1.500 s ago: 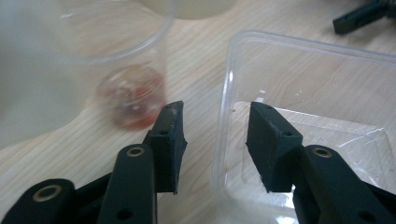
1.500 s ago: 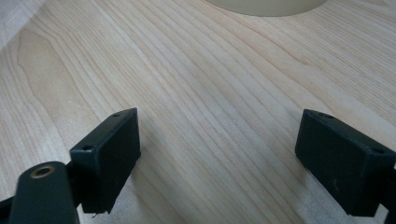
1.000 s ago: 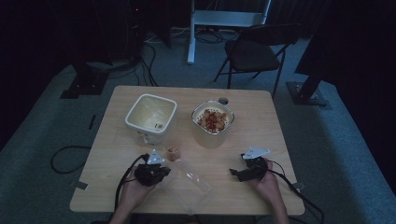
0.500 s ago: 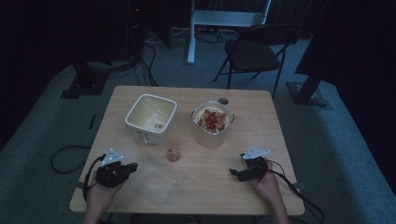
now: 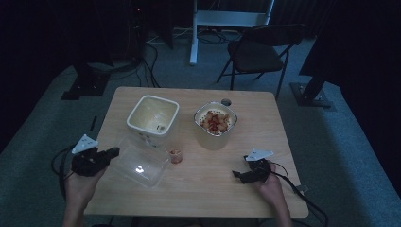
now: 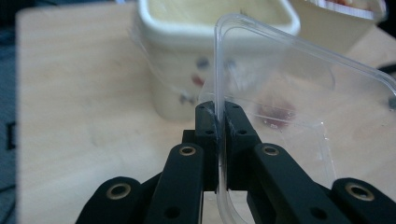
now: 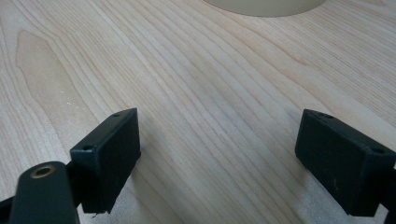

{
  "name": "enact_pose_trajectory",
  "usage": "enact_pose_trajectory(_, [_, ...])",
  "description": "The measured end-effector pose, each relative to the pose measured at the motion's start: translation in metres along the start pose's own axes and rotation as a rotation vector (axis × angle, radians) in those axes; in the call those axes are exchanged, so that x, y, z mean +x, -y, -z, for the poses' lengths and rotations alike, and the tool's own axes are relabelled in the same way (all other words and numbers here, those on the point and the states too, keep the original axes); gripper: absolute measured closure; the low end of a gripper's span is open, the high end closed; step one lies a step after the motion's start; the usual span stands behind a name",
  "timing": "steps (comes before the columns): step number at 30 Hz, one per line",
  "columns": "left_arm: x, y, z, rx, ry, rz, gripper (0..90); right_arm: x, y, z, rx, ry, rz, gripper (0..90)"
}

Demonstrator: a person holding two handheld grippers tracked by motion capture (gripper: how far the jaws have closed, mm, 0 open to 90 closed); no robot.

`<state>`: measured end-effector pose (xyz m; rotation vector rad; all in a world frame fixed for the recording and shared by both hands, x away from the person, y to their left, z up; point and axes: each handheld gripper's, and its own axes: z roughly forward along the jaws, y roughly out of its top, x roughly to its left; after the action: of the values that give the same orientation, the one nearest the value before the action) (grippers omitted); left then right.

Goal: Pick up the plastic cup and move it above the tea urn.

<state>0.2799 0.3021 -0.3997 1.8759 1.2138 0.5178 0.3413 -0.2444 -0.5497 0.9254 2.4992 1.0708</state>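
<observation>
At near left of the bench (image 5: 198, 189), clear lid (image 5: 139, 164) pinched by closed left fingers (image 6: 205, 122) beside the empty tub (image 5: 152, 116), yet to be fitted; right fingers (image 7: 109, 154) open, idle.

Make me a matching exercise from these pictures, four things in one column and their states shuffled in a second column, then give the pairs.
1. clear plastic lid
2. empty cream square container
3. round cream container of red food
4. right gripper

A. open, holding nothing
B. nothing inside
C. clamped in the left gripper
D. filled, uncovered

Pairs: 1-C, 2-B, 3-D, 4-A
</observation>
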Motion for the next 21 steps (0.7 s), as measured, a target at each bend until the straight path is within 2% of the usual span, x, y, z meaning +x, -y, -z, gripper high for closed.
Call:
enact_pose_trajectory(2, [0.005, -0.012, 0.005, -0.023, -0.014, 0.009, 87.2, 0.000, 0.000, 0.000, -0.001, 0.000, 0.001, 13.7])
enact_pose_trajectory(4, [0.011, -0.023, 0.008, -0.052, -0.005, 0.031, 87.2, 0.000, 0.000, 0.000, -0.001, 0.000, 0.002, 13.7])
enact_pose_trajectory(6, [0.016, -0.034, 0.009, -0.069, -0.011, 0.036, 87.2, 0.000, 0.000, 0.000, -0.001, 0.000, 0.001, 13.7])
enact_pose_trajectory(9, [0.024, -0.053, 0.007, -0.086, -0.040, 0.048, 87.2, 0.000, 0.000, 0.000, 0.000, -0.001, 0.000, 13.7])
enact_pose_trajectory(11, [0.031, -0.065, 0.004, -0.103, -0.058, 0.075, 87.0, 0.000, 0.000, 0.000, -0.001, 0.000, 0.000, 13.7])
enact_pose_trajectory(13, [0.038, -0.080, -0.002, -0.102, -0.082, 0.095, 87.0, 0.000, 0.000, 0.000, -0.001, 0.000, 0.001, 13.7])
enact_pose_trajectory(16, [0.044, -0.096, -0.012, -0.086, -0.125, 0.103, 86.9, 0.000, 0.000, 0.000, -0.002, 0.000, 0.001, 13.7])
enact_pose_trajectory(17, [0.046, -0.103, -0.018, -0.076, -0.144, 0.102, 86.9, 0.000, 0.000, 0.000, -0.002, 0.000, 0.002, 13.8])
enact_pose_trajectory(21, [0.048, -0.119, -0.034, -0.050, -0.174, 0.094, 86.8, 0.000, 0.000, 0.000, -0.001, 0.000, 0.003, 13.7])
